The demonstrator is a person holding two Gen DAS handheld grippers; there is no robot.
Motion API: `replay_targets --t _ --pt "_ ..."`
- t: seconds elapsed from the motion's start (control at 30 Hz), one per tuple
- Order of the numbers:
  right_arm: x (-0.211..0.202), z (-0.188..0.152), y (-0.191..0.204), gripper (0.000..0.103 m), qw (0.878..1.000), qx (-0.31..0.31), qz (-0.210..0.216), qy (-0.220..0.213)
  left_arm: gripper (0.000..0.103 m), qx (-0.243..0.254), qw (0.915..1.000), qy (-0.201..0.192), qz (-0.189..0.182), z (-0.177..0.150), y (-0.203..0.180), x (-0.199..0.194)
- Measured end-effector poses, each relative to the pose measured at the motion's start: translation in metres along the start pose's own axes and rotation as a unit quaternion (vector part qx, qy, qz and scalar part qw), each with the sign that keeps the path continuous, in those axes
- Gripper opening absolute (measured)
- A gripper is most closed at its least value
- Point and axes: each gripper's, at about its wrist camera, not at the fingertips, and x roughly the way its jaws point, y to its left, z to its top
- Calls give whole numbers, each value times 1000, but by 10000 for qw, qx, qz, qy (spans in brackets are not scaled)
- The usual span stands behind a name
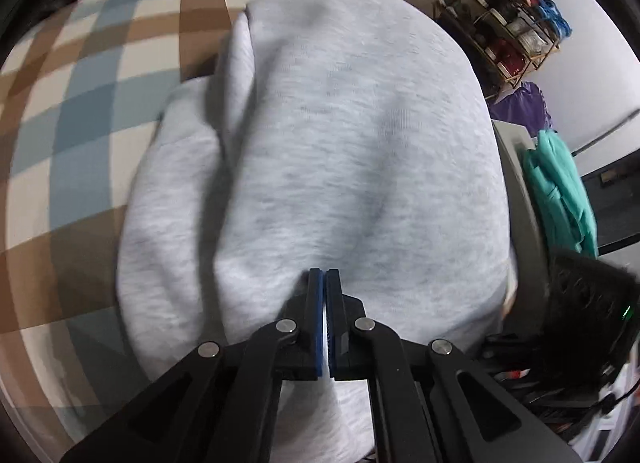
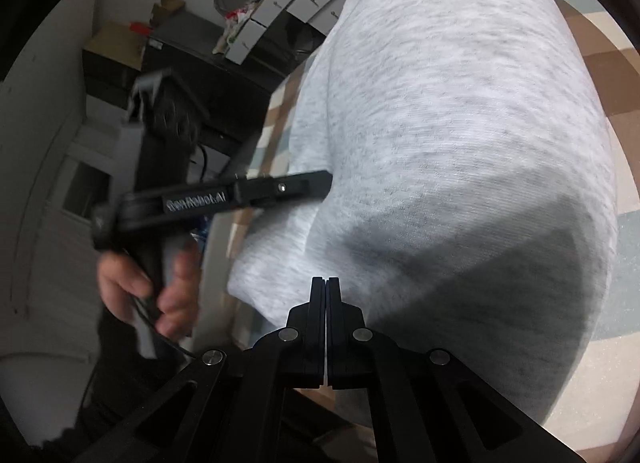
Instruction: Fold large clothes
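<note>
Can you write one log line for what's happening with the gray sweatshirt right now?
garment: gray sweatshirt on checked cloth | left gripper: shut on sweatshirt | right gripper: shut on sweatshirt

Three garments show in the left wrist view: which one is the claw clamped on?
The light grey heathered sweatshirt spread over the checked bedcover. The left claw pinches its fabric; the teal garment and purple garment lie off to the side, untouched.
</note>
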Motion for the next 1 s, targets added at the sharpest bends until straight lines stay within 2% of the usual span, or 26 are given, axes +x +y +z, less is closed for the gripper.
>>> replay_targets --t 0.07,0.13,0.2,0.23,0.3,0.37,0.47,0.53,0.6,0.63,0.73,0.77,0.83,0.9,0.97,1.0 --pt "-11 1 2 8 10000 42 31 -71 0 112 9996 -194 166 -10 -4 -2" --pt "-32 6 8 25 9993 -149 -36 -341 0 171 9988 -280 353 -17 -8 1" --pt "-54 16 24 39 9965 -523 -220 -612 0 321 9978 -80 568 -25 -12 11" --pt "-59 21 31 48 9948 -657 -471 -627 0 331 9976 -69 602 -27 -10 12" --pt "-66 41 50 56 9826 -1053 -1429 -543 0 215 9985 -112 486 -29 -5 15" --pt "-62 66 62 56 9688 -1325 -2070 -312 0 -40 9996 -106 240 -27 6 13" --pt "-47 107 67 55 9516 -1432 -2719 -5 0 -185 9998 -103 -48 -23 17 14" --pt "-30 127 65 51 9435 -1400 -2998 203 0 -269 9995 -112 -132 -23 20 13" --pt "0 147 57 51 9341 -1354 -3256 556 0 -116 9998 -157 -16 -26 19 10" --pt "10 147 52 52 9292 -1366 -3365 686 0 -51 9998 -178 52 -30 18 9" --pt "49 147 36 57 8968 -1611 -3925 1258 0 147 9992 -236 283 -30 7 11" --pt "55 143 33 59 8894 -1626 -4048 1368 0 142 9991 -233 317 -30 5 10" --pt "61 145 27 63 8878 -1582 -4071 1449 0 40 9992 -215 345 -27 4 9" --pt "61 147 23 64 8918 -1489 -4025 1431 0 86 9989 -205 404 -24 1 9" --pt "56 150 28 61 8920 -1503 -3985 1518 0 113 9988 -230 418 -26 0 8" --pt "53 154 33 56 8937 -1492 -3939 1545 0 132 9987 -246 425 -29 -3 9"
